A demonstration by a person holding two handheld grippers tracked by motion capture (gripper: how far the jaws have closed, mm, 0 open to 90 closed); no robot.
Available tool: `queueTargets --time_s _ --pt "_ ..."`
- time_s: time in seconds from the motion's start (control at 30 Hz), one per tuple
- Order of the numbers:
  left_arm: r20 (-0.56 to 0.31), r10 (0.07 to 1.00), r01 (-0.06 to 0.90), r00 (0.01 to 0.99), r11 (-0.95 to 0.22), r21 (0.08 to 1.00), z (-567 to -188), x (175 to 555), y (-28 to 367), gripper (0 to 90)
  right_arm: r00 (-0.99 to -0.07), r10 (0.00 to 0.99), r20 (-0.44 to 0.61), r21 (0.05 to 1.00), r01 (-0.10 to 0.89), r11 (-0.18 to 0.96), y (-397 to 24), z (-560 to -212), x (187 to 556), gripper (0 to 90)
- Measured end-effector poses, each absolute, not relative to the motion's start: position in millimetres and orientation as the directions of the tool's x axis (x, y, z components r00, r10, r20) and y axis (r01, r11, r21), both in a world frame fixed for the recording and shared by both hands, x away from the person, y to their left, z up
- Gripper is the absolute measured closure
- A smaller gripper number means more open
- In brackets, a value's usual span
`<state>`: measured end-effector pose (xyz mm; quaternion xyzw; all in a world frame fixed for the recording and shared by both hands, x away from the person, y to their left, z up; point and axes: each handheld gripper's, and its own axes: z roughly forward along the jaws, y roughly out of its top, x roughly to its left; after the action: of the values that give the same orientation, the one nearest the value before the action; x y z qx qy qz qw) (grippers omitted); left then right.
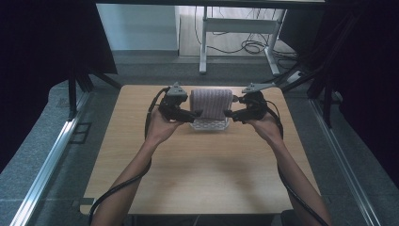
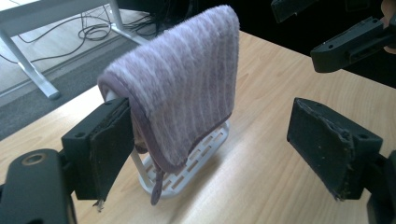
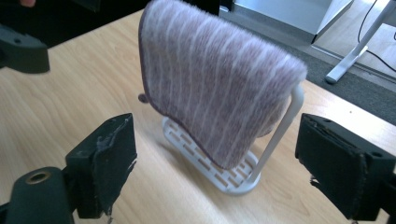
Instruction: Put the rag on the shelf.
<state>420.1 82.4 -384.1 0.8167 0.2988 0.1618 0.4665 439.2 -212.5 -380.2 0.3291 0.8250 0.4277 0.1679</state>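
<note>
One towel [image 1: 211, 103], lilac with pale stripes, hangs folded over one white rack [image 1: 210, 124] whose slotted base rests on the far middle of the one wooden table [image 1: 197, 174]. The towel drapes down both sides of the rack's top bar, its lower edge hanging just above the base.

Two grippers flank the rack. The left gripper [image 1: 196, 114] sits just left of the towel, jaws spread wide with nothing between them; in the left gripper view one pad [image 2: 111, 151] stands just beside the towel's hanging edge. The right gripper [image 1: 227, 113] sits just right of the towel, jaws also wide apart and empty. Two hands hold the grippers, and one cable trails from each.
</note>
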Motion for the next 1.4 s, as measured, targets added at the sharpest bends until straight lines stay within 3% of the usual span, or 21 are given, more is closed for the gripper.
queueTargets --time_s 0.5,1.4 --pt "-0.033 0.626 0.342 0.779 -0.381 0.859 -407.6 384.9 92.2 13.3 -0.761 0.649 0.008 0.812 0.383 0.440 -215.9 -409.1 397.7 10.4" --pt "-0.048 0.630 0.393 0.775 -0.421 0.817 -503.4 333.0 102.1 13.3 -0.785 0.618 0.040 0.743 0.437 0.507 -209.6 -498.9 358.0 6.8"
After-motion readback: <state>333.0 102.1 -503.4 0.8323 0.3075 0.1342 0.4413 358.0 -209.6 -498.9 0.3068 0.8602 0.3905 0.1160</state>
